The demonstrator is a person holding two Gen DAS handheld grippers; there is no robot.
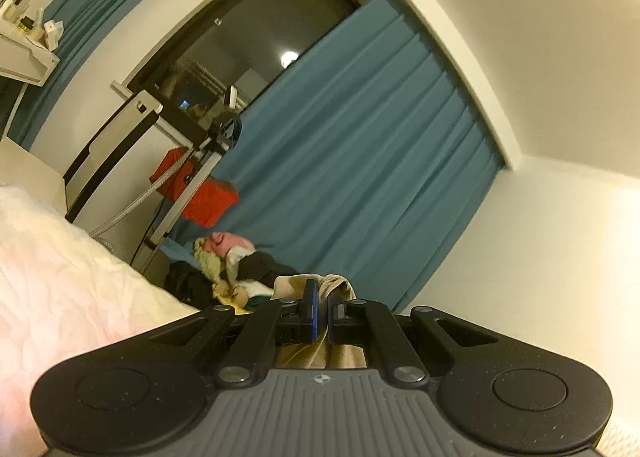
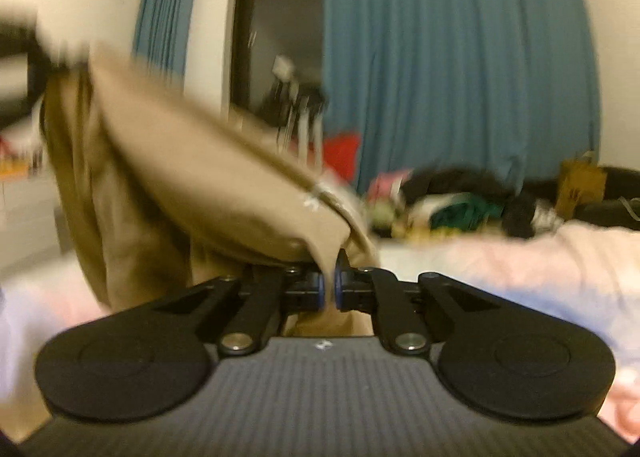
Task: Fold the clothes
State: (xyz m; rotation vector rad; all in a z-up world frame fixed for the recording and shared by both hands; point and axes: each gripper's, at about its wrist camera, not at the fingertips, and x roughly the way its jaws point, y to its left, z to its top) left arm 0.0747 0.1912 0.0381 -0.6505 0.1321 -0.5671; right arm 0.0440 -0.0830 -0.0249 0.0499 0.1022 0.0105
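Observation:
A tan garment hangs in the air and stretches from the upper left of the right wrist view down to my right gripper, which is shut on a fold of its cloth. In the left wrist view another bunch of the same tan garment sticks up between the blue pads of my left gripper, which is shut on it. More tan cloth shows under those jaws. At the top left of the right wrist view a blurred dark shape, apparently the other gripper, holds the garment's far end.
A bed with a pale pink-white cover lies below both grippers. A heap of mixed clothes sits at its far edge. Blue curtains and a dark window stand behind, with a metal rack and a red item at the left.

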